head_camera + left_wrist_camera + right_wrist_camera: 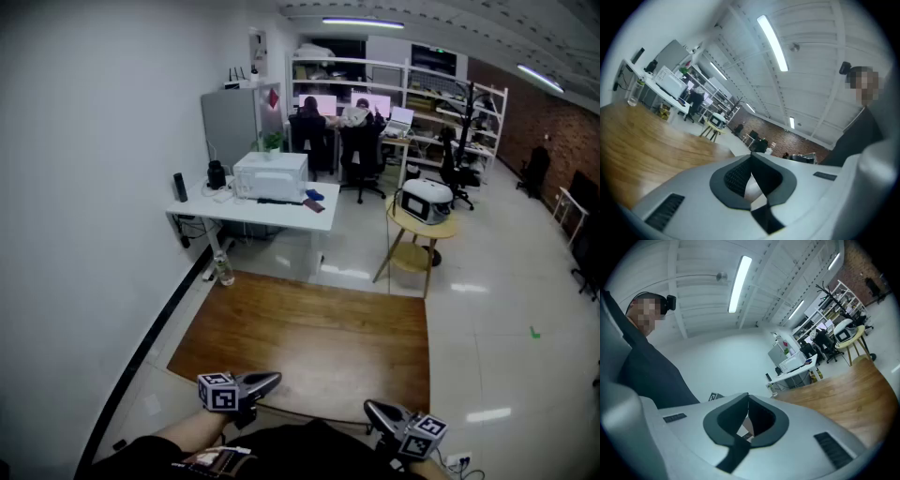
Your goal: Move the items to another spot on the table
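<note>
Both grippers are held low against the person's body at the bottom of the head view, far from the white table (pixel 246 212). My left gripper (pixel 269 381) points right and my right gripper (pixel 372 409) points left, tips toward each other. Each is shut with nothing between its jaws, as the left gripper view (pixel 751 157) and the right gripper view (pixel 747 396) also show. On the distant table stand a white box-shaped appliance (pixel 270 175), a black cylinder (pixel 180 187), a dark jug (pixel 217 174) and a small blue item (pixel 314 196).
A brown wooden floor panel (pixel 309 337) lies between me and the table. A clear bottle (pixel 224 272) stands on the floor by a table leg. A round wooden side table (pixel 423 228) carries a white appliance (pixel 427 200). People sit at desks (pixel 342 117) behind.
</note>
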`<state>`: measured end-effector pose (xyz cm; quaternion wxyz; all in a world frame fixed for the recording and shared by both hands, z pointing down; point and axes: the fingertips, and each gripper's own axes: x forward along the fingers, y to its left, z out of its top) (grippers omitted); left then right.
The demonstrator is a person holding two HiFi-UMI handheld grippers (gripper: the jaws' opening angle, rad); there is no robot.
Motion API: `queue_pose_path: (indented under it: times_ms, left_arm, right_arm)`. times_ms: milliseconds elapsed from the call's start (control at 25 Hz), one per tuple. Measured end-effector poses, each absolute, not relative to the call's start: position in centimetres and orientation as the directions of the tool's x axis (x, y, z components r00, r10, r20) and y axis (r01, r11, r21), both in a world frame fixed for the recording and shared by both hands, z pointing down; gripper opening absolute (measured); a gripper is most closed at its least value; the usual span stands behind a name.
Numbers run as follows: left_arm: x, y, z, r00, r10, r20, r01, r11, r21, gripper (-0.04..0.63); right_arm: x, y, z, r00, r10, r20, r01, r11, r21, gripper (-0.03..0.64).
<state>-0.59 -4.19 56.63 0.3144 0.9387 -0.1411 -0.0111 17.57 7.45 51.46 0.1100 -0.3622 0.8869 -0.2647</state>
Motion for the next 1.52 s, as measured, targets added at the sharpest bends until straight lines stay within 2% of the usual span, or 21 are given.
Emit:
queue_pose_path:
  times_ms: [200,320,400,520,680,880,1080,1200,1520]
  left_arm:
    - [-5.3,-14.4,57.8,0.908,-0.394,0.144,-0.411,-0.764,0.498,-0.008]
    - [-10.2,-22.2,59.8,0.868,-0.444,0.224,-0.497,-0.763,0.413,-0.007]
    - [-13.8,-28.5,60.9,0.838,-0.475,0.266,-0.544,-0.757,0.361,0.016]
    - [-19.3,-37.6,62.3,0.792,-0.521,0.319,-0.608,-0.724,0.328,0.19]
    - [-23.7,-47.3,65.3,0.731,-0.574,0.37,-0.674,-0.691,0.26,0.284]
    - [-24.6,-55.3,69.8,0.677,-0.601,0.425,-0.723,-0.652,0.229,0.373]
    - [-24.1,-60.4,73.1,0.649,-0.61,0.454,-0.744,-0.633,0.213,0.413]
    - [-24.2,-63.6,74.8,0.615,-0.63,0.474,-0.776,-0.591,0.22,0.415]
    - [-21.6,-67.4,75.3,0.643,-0.637,0.425,-0.742,-0.655,0.14,0.415]
  right_arm:
    - [14.8,2.8,50.9,-0.717,-0.697,0.018,-0.601,0.604,-0.524,-0.008]
    - [11.9,-2.4,49.8,-0.722,-0.692,0.011,-0.599,0.617,-0.511,-0.008]
    - [9.7,-7.0,49.3,-0.71,-0.704,0.026,-0.618,0.605,-0.502,-0.008]
    - [5.0,-13.8,48.9,-0.704,-0.706,0.072,-0.644,0.592,-0.484,-0.008]
    - [-0.9,-23.4,50.4,-0.681,-0.718,0.146,-0.702,0.584,-0.407,-0.008]
    - [-6.1,-34.6,53.0,-0.635,-0.747,0.195,-0.764,0.571,-0.302,-0.008]
    - [-10.0,-39.4,56.0,-0.663,-0.71,0.238,-0.743,0.584,-0.327,-0.008]
    - [-10.7,-39.4,57.7,-0.677,-0.689,0.26,-0.729,0.577,-0.367,-0.008]
    - [-4.8,-36.9,61.9,-0.571,-0.738,0.359,-0.804,0.414,-0.427,-0.008]
